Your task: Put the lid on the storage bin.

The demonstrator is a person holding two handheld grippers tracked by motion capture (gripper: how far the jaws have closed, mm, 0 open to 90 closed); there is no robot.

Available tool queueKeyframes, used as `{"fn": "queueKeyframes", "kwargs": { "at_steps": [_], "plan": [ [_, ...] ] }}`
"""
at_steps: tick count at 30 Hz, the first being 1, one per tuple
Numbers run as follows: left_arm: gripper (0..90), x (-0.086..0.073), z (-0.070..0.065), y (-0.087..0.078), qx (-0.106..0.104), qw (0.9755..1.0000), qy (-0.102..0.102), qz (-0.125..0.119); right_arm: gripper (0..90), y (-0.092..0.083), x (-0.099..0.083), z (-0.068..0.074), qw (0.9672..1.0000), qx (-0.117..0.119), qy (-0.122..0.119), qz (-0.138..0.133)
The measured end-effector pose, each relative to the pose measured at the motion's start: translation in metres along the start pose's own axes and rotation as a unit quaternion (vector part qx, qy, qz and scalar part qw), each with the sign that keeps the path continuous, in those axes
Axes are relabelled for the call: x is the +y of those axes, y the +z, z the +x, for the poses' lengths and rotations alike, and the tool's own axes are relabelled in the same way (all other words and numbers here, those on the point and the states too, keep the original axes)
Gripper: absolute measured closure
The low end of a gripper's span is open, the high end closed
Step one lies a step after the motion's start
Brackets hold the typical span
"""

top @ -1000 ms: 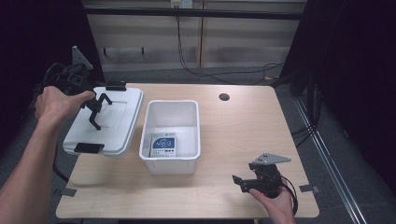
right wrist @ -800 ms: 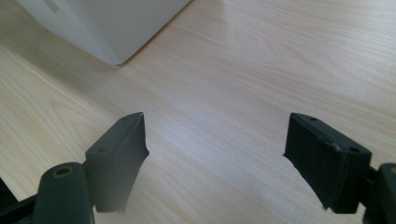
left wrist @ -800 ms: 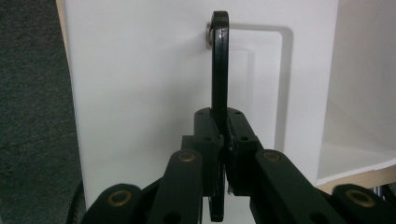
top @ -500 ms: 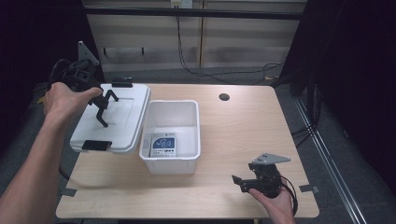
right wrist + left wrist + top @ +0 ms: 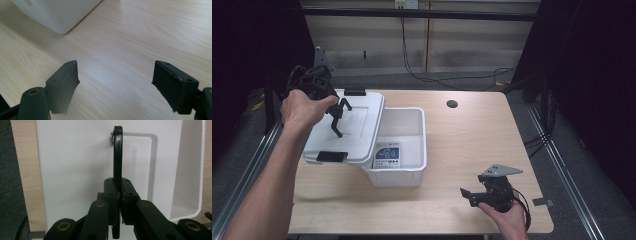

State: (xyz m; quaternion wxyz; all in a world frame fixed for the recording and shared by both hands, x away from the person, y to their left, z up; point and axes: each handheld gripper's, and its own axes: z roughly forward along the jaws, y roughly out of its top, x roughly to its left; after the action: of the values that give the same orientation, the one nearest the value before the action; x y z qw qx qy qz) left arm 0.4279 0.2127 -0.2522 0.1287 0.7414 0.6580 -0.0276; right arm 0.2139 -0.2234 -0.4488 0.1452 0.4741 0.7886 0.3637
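Observation:
A white lid with a black handle hangs tilted over the left rim of an open white bin. My left gripper is shut on that handle. In the left gripper view the jaws clamp the upright handle, with the lid below it and the bin at the right. A blue and white label lies inside the bin. My right gripper rests open near the table's front right. It holds nothing, and the bin's corner lies ahead of it.
Black latches sit at the lid's two ends. A round dark hole marks the wooden table behind the bin. Cables hang behind the table's far edge, and dark floor lies on both sides.
My left gripper has carried the lid to the right, from beside the bin to over its left rim. The right gripper has stayed put.

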Motion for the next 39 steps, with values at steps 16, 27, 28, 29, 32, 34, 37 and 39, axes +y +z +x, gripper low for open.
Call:
{"fn": "queueKeyframes", "kwargs": {
  "at_steps": [16,27,28,29,32,34,37,39],
  "plan": [
    [85.2,0.002,-0.035,0.004,0.016,0.9997,-0.017,-0.002,20.2,0.0,0.0,0.0,1.0,0.001,0.0,0.001],
    [85.2,0.003,-0.067,0.003,0.009,0.9997,-0.016,-0.016,20.2,-0.002,-0.001,0.0,1.0,0.004,-0.004,0.0],
    [85.1,0.003,-0.068,0.005,0.009,0.9997,-0.016,-0.015,20.3,-0.002,-0.001,0.0,1.0,0.004,-0.004,0.0],
    [85.2,0.004,-0.071,0.008,0.001,0.9998,-0.015,-0.013,20.2,-0.002,-0.001,0.0,1.0,0.005,-0.003,0.0],
    [85.1,0.004,-0.075,0.011,-0.005,0.9995,-0.028,-0.018,20.2,-0.001,0.0,0.0,1.0,0.004,-0.003,0.001],
    [85.1,0.004,-0.077,0.015,-0.008,0.9995,-0.026,-0.016,20.2,-0.001,0.0,0.0,1.0,0.004,-0.003,0.0],
    [85.1,0.004,-0.081,0.021,-0.007,0.9993,-0.035,-0.013,20.3,-0.001,0.0,0.0,1.0,0.005,-0.004,0.0],
    [85.1,0.004,-0.083,0.023,-0.012,0.9992,-0.035,-0.013,20.3,-0.002,0.0,0.0,1.0,0.005,-0.005,0.0]
  ]
}}
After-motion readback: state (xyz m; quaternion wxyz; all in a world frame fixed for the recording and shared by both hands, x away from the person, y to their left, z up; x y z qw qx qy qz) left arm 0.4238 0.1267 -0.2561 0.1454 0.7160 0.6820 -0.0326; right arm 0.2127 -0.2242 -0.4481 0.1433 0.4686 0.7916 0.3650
